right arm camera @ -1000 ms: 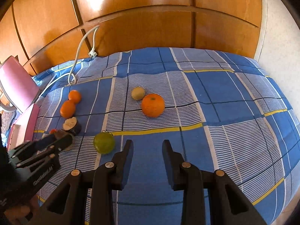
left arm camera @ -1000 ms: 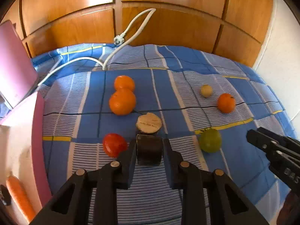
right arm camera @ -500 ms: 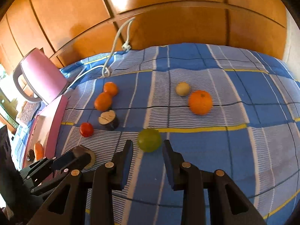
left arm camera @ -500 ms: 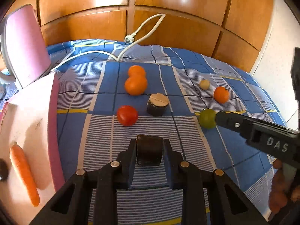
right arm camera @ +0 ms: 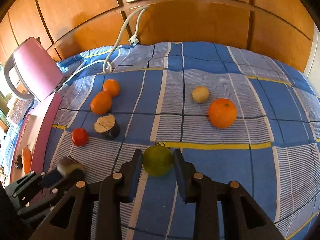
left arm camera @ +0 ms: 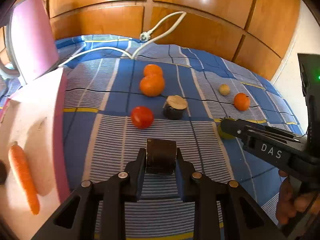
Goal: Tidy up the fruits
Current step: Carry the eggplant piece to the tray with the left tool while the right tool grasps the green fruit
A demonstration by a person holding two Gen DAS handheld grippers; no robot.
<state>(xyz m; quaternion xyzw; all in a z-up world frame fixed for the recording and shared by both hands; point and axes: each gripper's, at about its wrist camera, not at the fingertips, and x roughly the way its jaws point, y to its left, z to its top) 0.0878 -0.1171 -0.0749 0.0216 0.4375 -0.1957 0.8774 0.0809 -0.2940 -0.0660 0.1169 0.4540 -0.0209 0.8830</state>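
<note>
Left tongs [left arm camera: 161,160] pinch a dark eggplant chunk [left arm camera: 161,156] between both pads, held above the striped blue bedsheet [left arm camera: 112,144]. Seen from the right wrist, the chunk [right arm camera: 69,167] sits at the left tongs' tips at 8 o'clock, blurred.

Right tongs [right arm camera: 158,165] are closing, jaws on either side of a green fruit [right arm camera: 158,163] on the sheet; can't tell whether the pads press on it yet. From the left wrist the right tongs [left arm camera: 230,127] come in from 3 o'clock, tip covering most of the green fruit [left arm camera: 225,135]. A hand [left arm camera: 290,200] grips the handle at 4 o'clock.

Rest on the bed, right wrist view:
- two oranges [right arm camera: 101,103] touching each other, 10 o'clock
- second eggplant piece [right arm camera: 107,127], cut face up, just below them
- tomato [right arm camera: 79,137] just beside the eggplant piece, at its 8 o'clock
- single orange [right arm camera: 222,113] at 2 o'clock, small pale round fruit [right arm camera: 200,94] just beside it at its 10 o'clock, apart

Pink tray [left arm camera: 60,120] along the bed's left edge holds a carrot [left arm camera: 24,178]; a dark item next to it is cut off by the frame. Pink chair [right arm camera: 38,74] behind the tray. White power cable [right arm camera: 120,44] with plug runs down from the wooden panelled wall [right arm camera: 200,20] onto the sheet at 12 o'clock.
</note>
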